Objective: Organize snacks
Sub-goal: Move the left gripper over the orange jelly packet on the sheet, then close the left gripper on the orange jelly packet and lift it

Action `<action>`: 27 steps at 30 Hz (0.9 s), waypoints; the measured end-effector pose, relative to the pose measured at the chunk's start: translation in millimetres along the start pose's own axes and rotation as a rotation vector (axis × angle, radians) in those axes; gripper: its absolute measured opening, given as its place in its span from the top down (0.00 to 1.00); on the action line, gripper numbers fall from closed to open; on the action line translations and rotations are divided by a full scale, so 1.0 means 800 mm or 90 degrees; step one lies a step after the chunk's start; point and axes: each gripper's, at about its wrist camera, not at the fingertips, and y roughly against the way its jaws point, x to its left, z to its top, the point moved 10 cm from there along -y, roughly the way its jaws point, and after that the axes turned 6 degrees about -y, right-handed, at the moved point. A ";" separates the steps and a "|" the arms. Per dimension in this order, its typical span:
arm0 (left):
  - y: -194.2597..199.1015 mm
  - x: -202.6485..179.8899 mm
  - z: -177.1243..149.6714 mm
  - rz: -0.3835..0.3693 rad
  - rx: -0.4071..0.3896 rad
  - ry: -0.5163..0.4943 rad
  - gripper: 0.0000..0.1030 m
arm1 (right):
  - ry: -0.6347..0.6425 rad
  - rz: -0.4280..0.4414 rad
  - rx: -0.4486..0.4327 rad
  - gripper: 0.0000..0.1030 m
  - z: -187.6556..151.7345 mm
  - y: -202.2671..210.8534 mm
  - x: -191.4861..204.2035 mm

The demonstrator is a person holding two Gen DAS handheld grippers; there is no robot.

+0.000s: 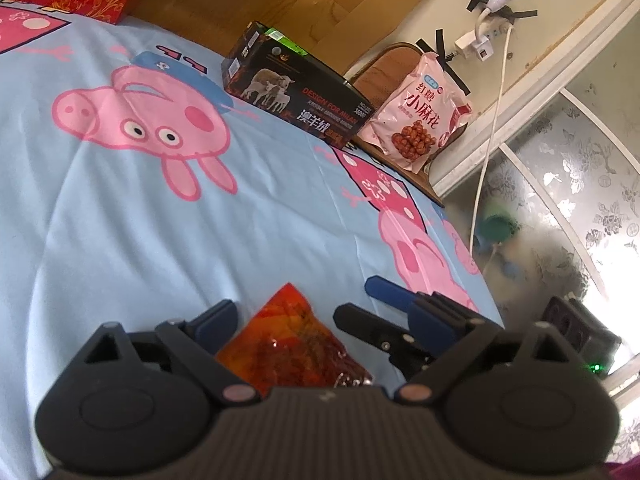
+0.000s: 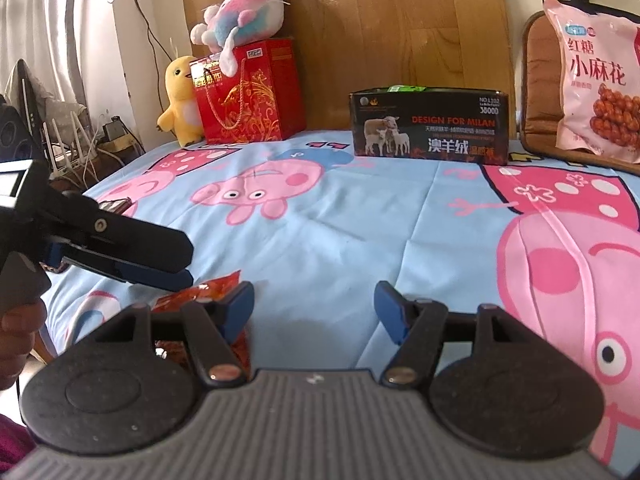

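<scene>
- Left gripper (image 1: 400,300): black frame, blue pads, jaws spread wide; nothing pinched.
- Small red-orange crinkled snack packet (image 1: 294,344) lies on the light-blue cartoon-pig bedsheet (image 1: 120,220), lower centre of the left wrist view, between the spread fingers.
- Right gripper (image 2: 314,306): jaws apart, empty; packet at its left finger.
- Black open-topped cardboard box (image 2: 430,126) upper centre-right; large pink snack bag (image 2: 596,76) far right, propped upright.
</scene>
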 end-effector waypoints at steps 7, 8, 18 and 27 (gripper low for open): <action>0.000 -0.001 -0.001 0.003 0.000 -0.004 0.07 | -0.001 -0.001 -0.001 0.33 0.000 0.001 0.000; -0.001 -0.001 -0.001 0.003 0.000 -0.003 0.07 | -0.001 -0.001 -0.002 0.33 0.000 0.001 0.000; 0.022 0.014 0.013 -0.020 -0.023 0.034 0.07 | -0.007 0.066 0.013 0.33 -0.003 0.008 0.016; 0.036 0.013 0.013 -0.051 -0.023 0.039 0.07 | 0.040 0.166 0.057 0.32 -0.023 0.026 0.065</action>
